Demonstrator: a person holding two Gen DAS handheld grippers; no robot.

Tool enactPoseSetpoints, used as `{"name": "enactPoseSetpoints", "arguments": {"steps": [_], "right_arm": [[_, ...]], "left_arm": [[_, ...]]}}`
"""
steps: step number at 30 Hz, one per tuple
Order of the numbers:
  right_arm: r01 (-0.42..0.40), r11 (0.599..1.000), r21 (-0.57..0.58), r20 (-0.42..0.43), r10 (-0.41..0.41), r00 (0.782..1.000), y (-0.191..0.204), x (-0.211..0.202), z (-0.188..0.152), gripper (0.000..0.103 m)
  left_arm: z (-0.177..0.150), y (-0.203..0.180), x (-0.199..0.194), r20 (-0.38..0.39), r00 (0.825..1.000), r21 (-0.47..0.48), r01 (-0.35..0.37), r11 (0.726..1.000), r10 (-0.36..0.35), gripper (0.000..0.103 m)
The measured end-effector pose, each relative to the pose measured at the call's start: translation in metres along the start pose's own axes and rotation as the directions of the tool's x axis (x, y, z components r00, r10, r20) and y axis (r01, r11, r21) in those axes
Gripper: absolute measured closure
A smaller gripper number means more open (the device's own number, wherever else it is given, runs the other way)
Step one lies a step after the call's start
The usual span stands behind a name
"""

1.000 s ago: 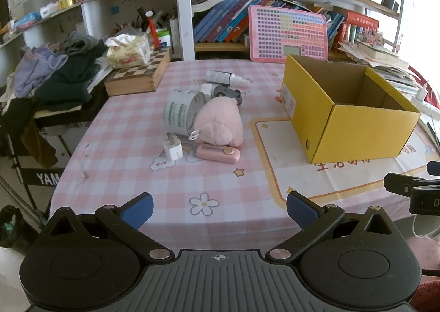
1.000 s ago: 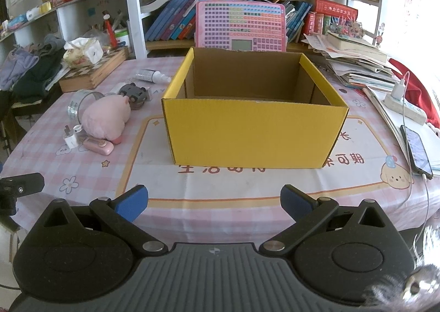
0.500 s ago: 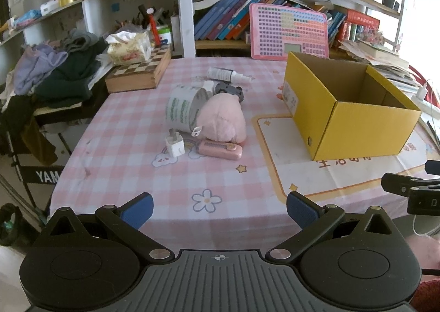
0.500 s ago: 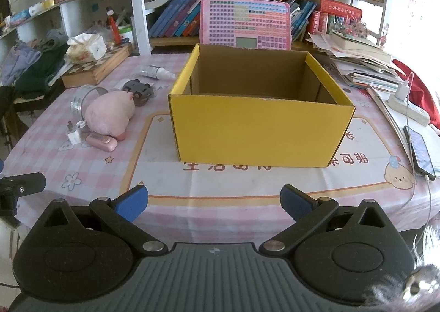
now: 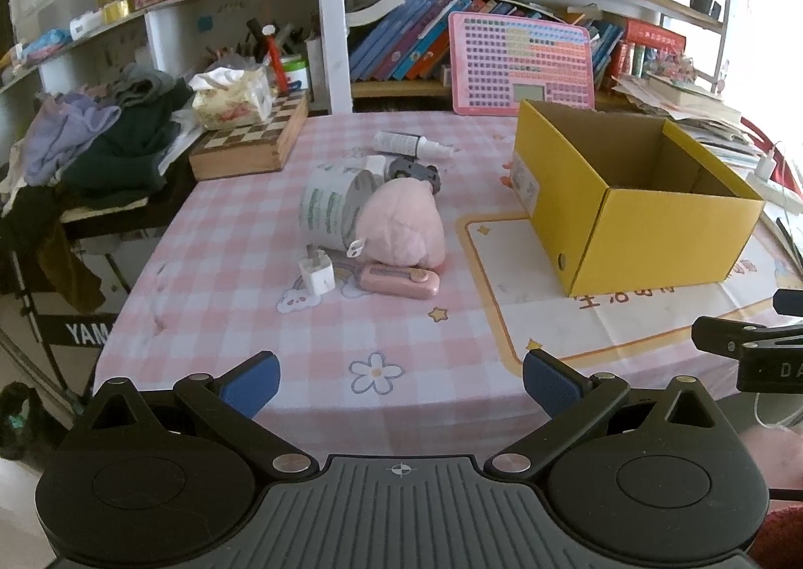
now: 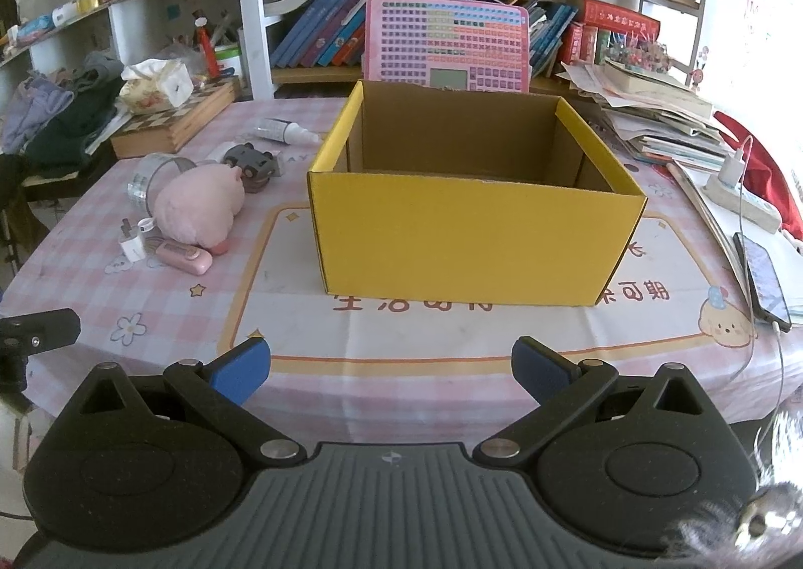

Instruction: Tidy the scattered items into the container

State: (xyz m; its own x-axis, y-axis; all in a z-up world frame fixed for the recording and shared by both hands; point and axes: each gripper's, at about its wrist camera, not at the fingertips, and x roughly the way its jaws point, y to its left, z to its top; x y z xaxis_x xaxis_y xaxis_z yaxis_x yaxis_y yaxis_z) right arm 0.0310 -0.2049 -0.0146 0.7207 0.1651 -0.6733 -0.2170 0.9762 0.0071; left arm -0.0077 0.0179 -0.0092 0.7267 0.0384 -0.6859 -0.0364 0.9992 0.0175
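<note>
A yellow cardboard box (image 5: 652, 228) (image 6: 472, 243) stands open on the pink checked table, with nothing visible inside. Left of it lies a cluster: a pink plush toy (image 5: 404, 228) (image 6: 198, 207), a tape roll (image 5: 331, 207), a white charger plug (image 5: 317, 274) (image 6: 131, 244), a pink flat case (image 5: 401, 282) (image 6: 183, 257), a grey toy car (image 5: 414, 171) (image 6: 251, 162) and a small white bottle (image 5: 409, 143) (image 6: 283, 130). My left gripper (image 5: 399, 383) hangs open at the table's near edge, well short of the cluster. My right gripper (image 6: 389, 368) is open in front of the box.
A chessboard box (image 5: 251, 145) with a tissue pack (image 5: 233, 97) sits at the table's back left, beside piled clothes (image 5: 100, 137). A pink keyboard toy (image 6: 446, 44) leans behind the box. Papers, a power strip (image 6: 743, 200) and a phone (image 6: 763, 275) lie at the right.
Both grippers have drawn back and risen slightly, so the table and box look a little farther away. Both stay open and nothing on the table has moved.
</note>
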Motion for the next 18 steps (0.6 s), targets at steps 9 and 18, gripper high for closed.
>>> {"name": "enactPoseSetpoints", "arguments": {"steps": [9, 18], "right_arm": [[0.003, 1.0, -0.01, -0.002, -0.003, 1.0, 0.0014, -0.001, -0.0001, 0.0], [-0.005, 1.0, -0.027, -0.007, 0.005, 1.0, 0.0055, -0.002, -0.0034, 0.0]], "left_arm": [[-0.0007, 0.0003, 0.0008, -0.015, 1.0, -0.003, 0.012, 1.0, -0.012, 0.0], [-0.0019, -0.0002, -0.002, -0.002, 1.0, 0.0, 0.013, 1.0, -0.013, 0.0]]}}
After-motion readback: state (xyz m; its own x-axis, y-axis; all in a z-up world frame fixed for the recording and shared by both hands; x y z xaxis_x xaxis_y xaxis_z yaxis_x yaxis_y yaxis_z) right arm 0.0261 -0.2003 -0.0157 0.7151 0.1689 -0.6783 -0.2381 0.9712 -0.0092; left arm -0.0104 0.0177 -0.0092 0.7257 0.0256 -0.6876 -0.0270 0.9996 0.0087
